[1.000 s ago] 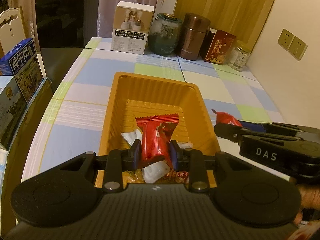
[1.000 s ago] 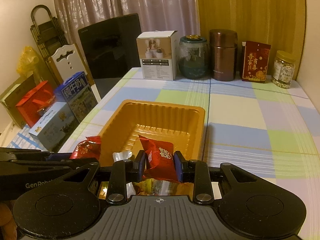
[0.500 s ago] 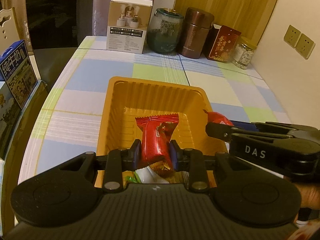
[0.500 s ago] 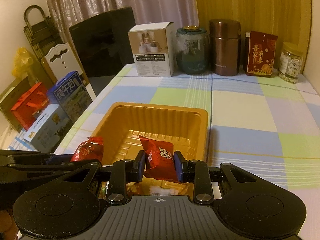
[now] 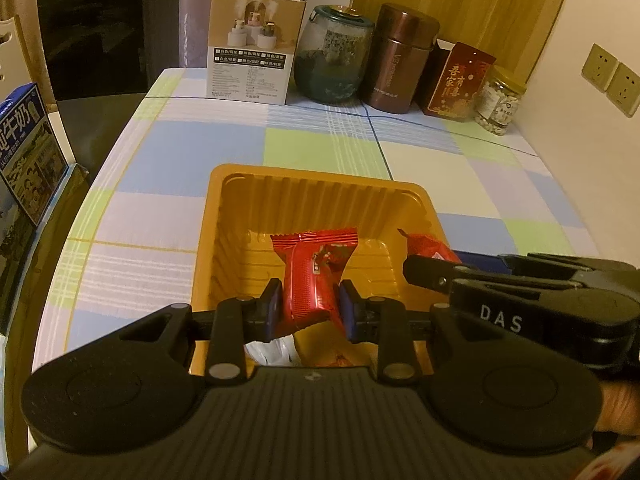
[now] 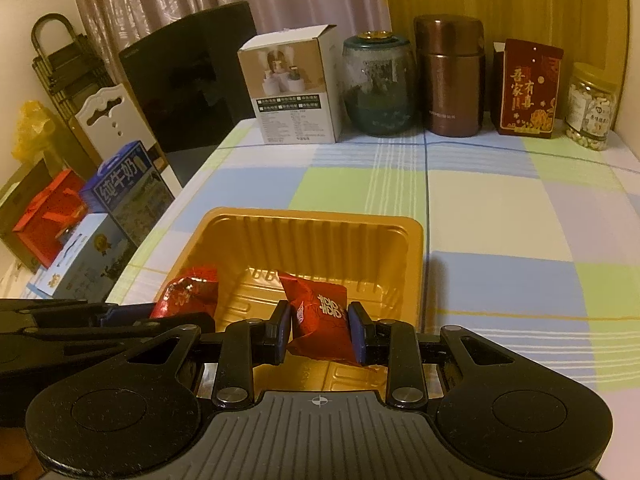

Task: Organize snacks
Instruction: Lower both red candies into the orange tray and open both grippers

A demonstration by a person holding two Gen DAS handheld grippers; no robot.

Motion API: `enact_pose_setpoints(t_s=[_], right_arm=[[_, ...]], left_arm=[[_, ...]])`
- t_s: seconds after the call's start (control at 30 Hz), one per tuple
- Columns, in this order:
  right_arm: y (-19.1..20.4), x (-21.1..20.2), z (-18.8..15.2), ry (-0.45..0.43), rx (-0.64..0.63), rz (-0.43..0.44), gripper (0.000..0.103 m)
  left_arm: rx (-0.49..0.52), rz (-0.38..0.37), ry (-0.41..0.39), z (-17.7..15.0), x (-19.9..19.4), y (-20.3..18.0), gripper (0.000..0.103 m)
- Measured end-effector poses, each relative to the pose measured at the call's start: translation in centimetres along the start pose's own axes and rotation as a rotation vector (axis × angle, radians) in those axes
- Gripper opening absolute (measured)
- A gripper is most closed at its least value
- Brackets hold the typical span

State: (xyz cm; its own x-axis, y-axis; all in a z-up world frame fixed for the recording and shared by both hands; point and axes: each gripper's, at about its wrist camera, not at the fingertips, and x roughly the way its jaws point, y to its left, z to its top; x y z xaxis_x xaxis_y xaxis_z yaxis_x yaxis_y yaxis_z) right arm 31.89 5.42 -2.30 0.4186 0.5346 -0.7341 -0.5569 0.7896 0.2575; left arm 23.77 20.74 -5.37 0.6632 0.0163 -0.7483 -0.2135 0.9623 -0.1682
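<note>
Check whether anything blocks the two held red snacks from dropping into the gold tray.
Nothing visible does. The left tongs hold a red packet and the right tongs a red candy over the open gold tray, whose far half shows bare floor.

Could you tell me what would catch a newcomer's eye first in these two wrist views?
Most striking are the two red snack packets, one pinched in the left gripper and one in the right gripper, both held over the near end of the orange tray. Behind it, along the far edge of the checked tablecloth, stands a row of containers, including a brown canister.
</note>
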Motion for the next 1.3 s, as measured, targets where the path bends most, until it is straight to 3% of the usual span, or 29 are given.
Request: enact_pose_setpoints(t_s=[0.67, 0.77, 1.3], right_arm=[[-1.0, 1.0, 0.4, 0.01, 0.042, -0.006, 0.031], [-1.2, 0.9, 0.4, 0.01, 0.047, -0.004, 0.031], [-0.9, 0.2, -0.1, 0.008, 0.061, 0.008, 0.031]], left_arm=[[0.015, 0.003, 0.031, 0.3, 1.9, -0.1, 0.028], [0.012, 0.013, 0.023, 0.2, 1.8, -0.1, 0.044], [0.041, 0.05, 0.007, -0.5, -0.1, 0.1, 0.044]])
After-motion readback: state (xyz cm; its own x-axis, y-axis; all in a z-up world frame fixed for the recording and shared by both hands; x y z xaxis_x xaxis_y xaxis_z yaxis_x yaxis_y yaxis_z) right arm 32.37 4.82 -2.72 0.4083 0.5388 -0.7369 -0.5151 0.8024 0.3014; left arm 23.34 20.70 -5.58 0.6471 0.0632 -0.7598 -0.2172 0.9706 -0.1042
